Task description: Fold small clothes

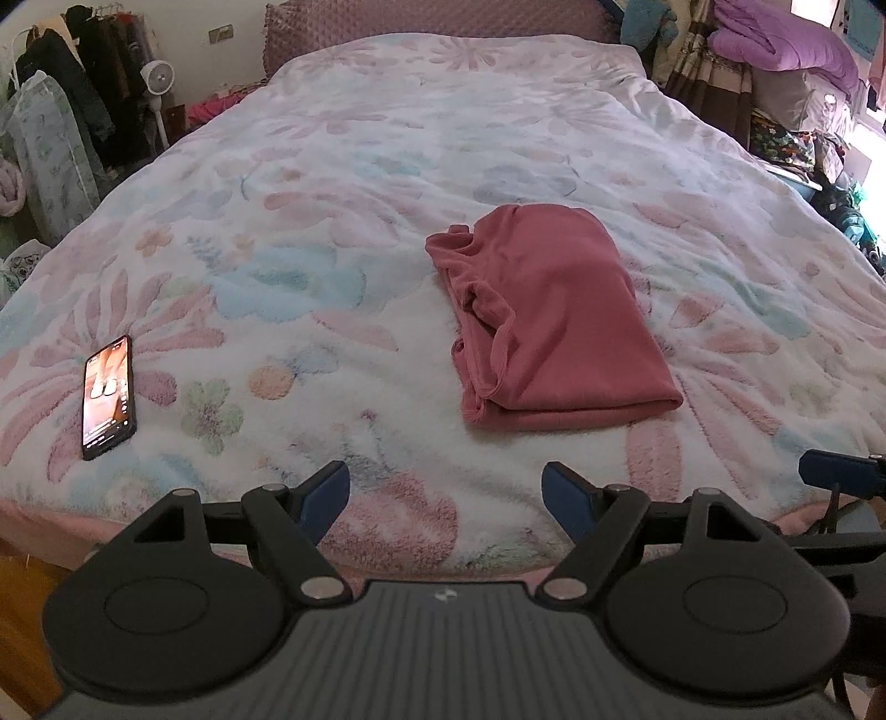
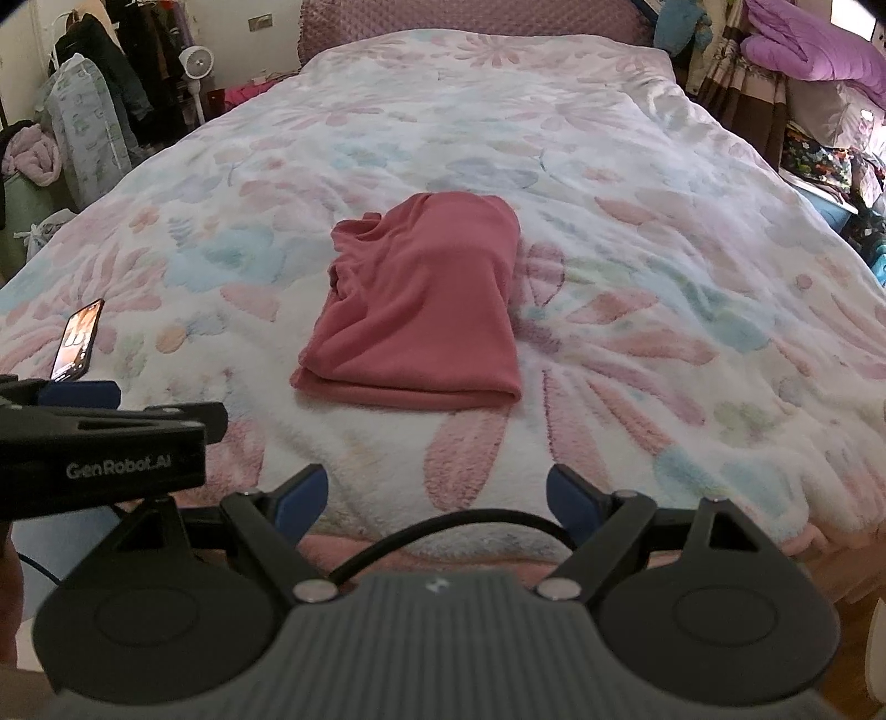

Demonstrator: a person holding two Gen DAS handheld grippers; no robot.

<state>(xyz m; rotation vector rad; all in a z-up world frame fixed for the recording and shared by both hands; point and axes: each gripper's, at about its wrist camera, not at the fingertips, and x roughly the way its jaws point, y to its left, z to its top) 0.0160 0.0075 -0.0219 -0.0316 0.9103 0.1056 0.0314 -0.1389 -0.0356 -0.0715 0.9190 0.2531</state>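
Observation:
A pink-red garment lies folded into a rough rectangle on the flowered bedspread, its folded edge nearest me and its neckline and sleeve hems bunched along its left side. In the right wrist view the same garment sits straight ahead on the bedspread. My left gripper hovers over the bed's near edge, open and holding nothing, well short of the garment. My right gripper is likewise open and empty, just beside the left one, whose body shows at its left.
A phone with a lit screen lies on the bed at the left, also seen as the phone in the right wrist view. Hanging clothes and a fan stand left of the bed. Piled bedding is stacked at the right.

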